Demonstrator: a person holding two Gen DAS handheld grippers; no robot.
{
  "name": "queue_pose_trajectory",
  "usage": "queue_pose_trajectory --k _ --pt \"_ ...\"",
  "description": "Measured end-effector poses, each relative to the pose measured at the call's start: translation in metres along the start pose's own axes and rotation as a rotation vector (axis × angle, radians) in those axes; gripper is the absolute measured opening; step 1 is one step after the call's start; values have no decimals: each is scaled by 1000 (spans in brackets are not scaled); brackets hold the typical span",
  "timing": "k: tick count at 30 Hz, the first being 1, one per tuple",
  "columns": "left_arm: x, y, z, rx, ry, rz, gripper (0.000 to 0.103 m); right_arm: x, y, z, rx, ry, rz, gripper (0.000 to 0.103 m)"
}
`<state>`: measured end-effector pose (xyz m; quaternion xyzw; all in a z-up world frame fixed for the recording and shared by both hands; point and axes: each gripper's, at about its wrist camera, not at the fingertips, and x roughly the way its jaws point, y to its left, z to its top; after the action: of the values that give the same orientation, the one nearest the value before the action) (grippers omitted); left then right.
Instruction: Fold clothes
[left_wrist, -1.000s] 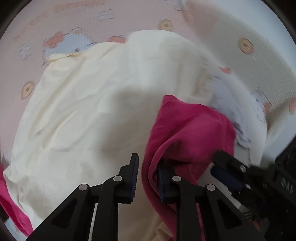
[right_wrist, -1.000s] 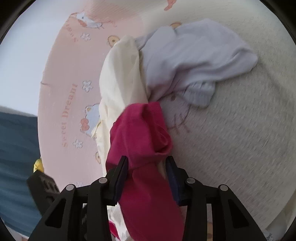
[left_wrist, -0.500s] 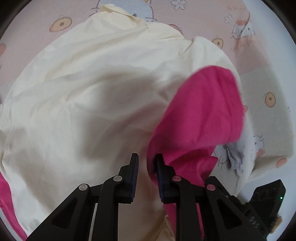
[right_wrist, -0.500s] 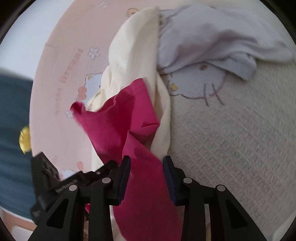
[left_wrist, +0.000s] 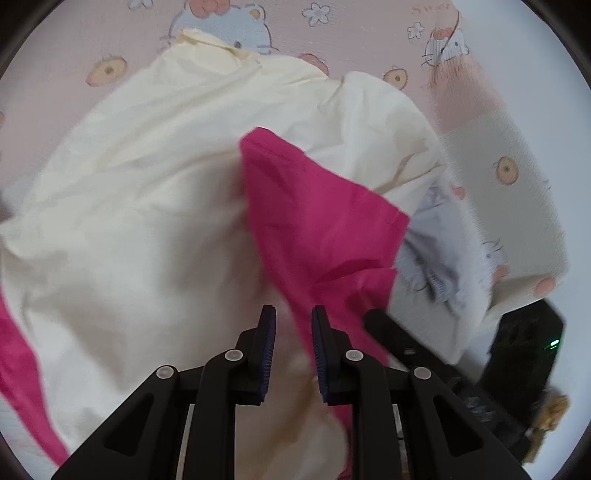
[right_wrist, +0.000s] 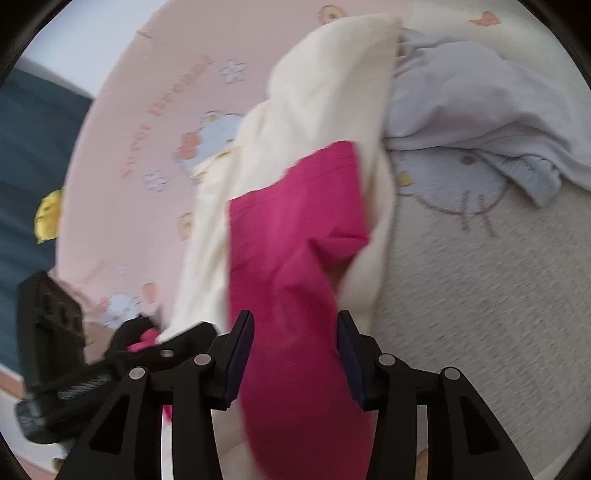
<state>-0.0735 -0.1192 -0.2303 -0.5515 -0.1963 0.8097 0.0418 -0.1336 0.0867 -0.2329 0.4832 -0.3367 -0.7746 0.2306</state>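
The pink garment (right_wrist: 295, 258) passes between the right gripper (right_wrist: 295, 354), whose jaws have just been opening; the left gripper (left_wrist: 293, 347) pinches its edge.

A crumpled cream garment (left_wrist: 155, 206) lies spread on the bed; a magenta garment (left_wrist: 317, 221) drapes over it; a lavender garment (right_wrist: 476, 110) lies bunched just beside.

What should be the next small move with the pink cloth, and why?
Probably close the right gripper again on the pink cloth before pulling it flat. Its jaws have just been opening, and the cloth passes between them with gaps at both pads, so only the left gripper seems to hold it. The cloth is bunched over the cream garment.
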Motion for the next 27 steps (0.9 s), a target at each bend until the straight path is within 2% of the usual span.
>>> queue_pose_trajectory --k 3,7,9,13,18,20,22,25,27 --pt "-8 16 -8 -34 7 -15 17 -9 3 -5 -19 13 41 46" --pt "-9 51 -17 -222 16 -148 17 -9 10 -7 -52 34 13 46" --pt "-11 68 -22 -306 -6 -159 17 -15 4 -16 -75 69 -24 46" --pt "-27 93 -32 -372 -70 -48 17 -6 7 -23 -126 122 -65 46" --pt "-39 121 -53 -486 -93 -96 17 1 19 -31 -159 146 -115 46" --pt "-39 130 -61 -538 -105 -118 18 2 30 -34 -204 132 -165 42" --pt "-42 135 -67 -566 -120 -117 18 2 43 -38 -277 128 -248 12" --pt "-50 139 -73 -576 -149 -103 18 -1 52 -38 -291 106 -347 10" --pt "-58 145 -78 -590 -168 -124 18 -7 51 -37 -263 88 -331 9"
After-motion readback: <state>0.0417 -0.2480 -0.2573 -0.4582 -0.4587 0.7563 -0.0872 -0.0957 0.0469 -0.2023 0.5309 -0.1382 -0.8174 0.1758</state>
